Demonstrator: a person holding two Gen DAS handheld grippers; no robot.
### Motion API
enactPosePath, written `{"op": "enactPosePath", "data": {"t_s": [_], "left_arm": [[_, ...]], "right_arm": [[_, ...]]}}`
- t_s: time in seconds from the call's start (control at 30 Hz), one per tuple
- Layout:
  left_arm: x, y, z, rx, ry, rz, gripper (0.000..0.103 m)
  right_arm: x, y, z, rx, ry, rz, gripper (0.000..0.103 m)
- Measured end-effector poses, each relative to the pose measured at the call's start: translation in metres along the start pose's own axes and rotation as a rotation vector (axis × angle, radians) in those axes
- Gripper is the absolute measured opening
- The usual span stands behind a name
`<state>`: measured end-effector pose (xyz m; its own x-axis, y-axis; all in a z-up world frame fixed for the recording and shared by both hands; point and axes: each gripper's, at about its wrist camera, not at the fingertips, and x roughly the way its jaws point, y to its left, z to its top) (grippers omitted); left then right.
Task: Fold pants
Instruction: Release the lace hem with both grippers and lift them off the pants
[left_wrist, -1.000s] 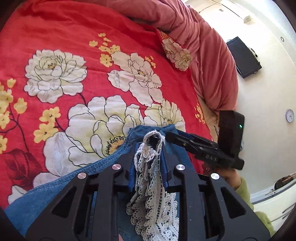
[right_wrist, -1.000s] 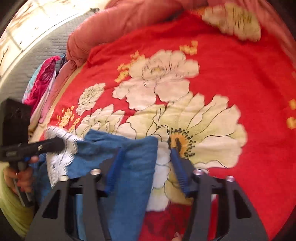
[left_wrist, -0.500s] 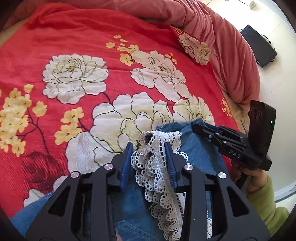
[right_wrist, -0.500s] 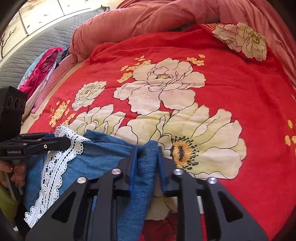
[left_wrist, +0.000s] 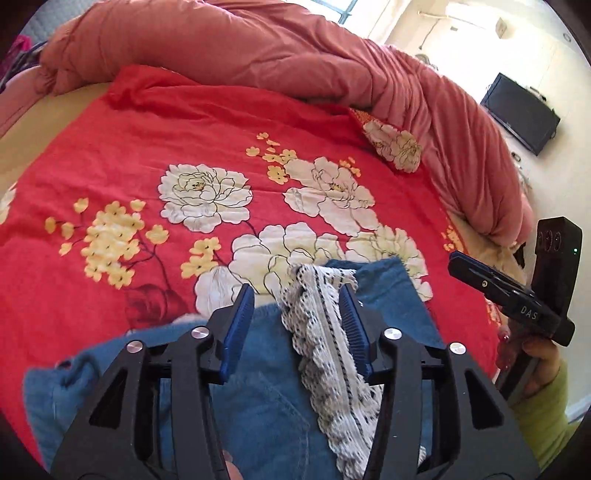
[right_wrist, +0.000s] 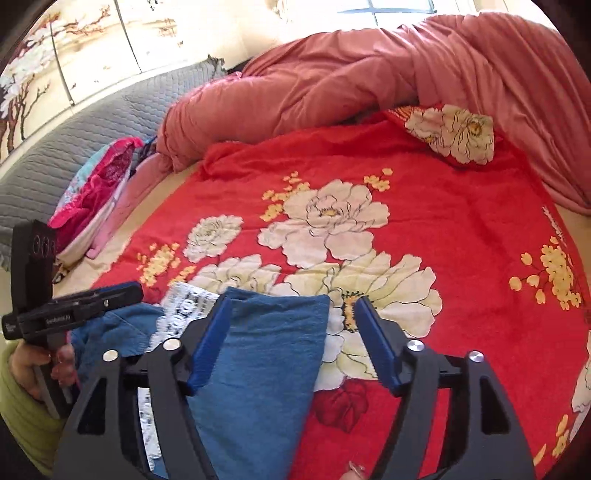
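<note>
The blue denim pants lie on the red floral bedspread, with a white lace trim along one edge. My left gripper is open above the pants, the lace lying loose between its blue pads. In the right wrist view the folded denim leg lies flat, its end between the open fingers of my right gripper. The lace shows at its left. Each gripper is seen from the other's camera: the right one and the left one.
A bunched pink duvet runs along the far side of the bed. A floral pillow lies against it. Pink and patterned clothes are piled at the left bed edge by a grey quilted headboard. A wall-mounted TV hangs on the right.
Both grippers have opened and let go of the pants: the left released the lace edge, the right released the denim. Both have drawn back and up, and the fabric now lies on the bed.
</note>
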<state>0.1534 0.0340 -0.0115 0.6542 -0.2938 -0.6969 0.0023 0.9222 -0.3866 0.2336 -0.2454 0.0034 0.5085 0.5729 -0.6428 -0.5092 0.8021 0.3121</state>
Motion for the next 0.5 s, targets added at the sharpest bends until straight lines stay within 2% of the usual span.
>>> {"op": "enactPosePath", "data": {"t_s": [0.1, 0.17, 0.23, 0.33, 0.43, 0.5], "left_arm": [[-0.015, -0.005, -0.014, -0.023, -0.018, -0.017, 0.047], [-0.022, -0.009, -0.023, -0.037, -0.021, -0.024, 0.051], [-0.03, -0.012, -0.034, -0.053, -0.021, -0.043, 0.057], [-0.036, -0.016, -0.047, -0.067, -0.005, -0.062, 0.059], [-0.045, -0.02, -0.06, -0.073, 0.004, -0.071, 0.059], [-0.05, -0.024, -0.07, -0.072, 0.013, -0.068, 0.059]], "right_arm": [[-0.018, 0.009, -0.002, -0.016, -0.037, -0.01, 0.069], [-0.027, 0.012, -0.006, -0.017, -0.052, -0.01, 0.075], [-0.034, 0.015, -0.013, -0.016, -0.055, -0.009, 0.076], [-0.043, 0.022, -0.026, -0.031, -0.056, -0.009, 0.076], [-0.052, 0.027, -0.042, -0.036, -0.055, -0.018, 0.083], [-0.056, 0.028, -0.051, -0.032, -0.053, -0.018, 0.083]]}}
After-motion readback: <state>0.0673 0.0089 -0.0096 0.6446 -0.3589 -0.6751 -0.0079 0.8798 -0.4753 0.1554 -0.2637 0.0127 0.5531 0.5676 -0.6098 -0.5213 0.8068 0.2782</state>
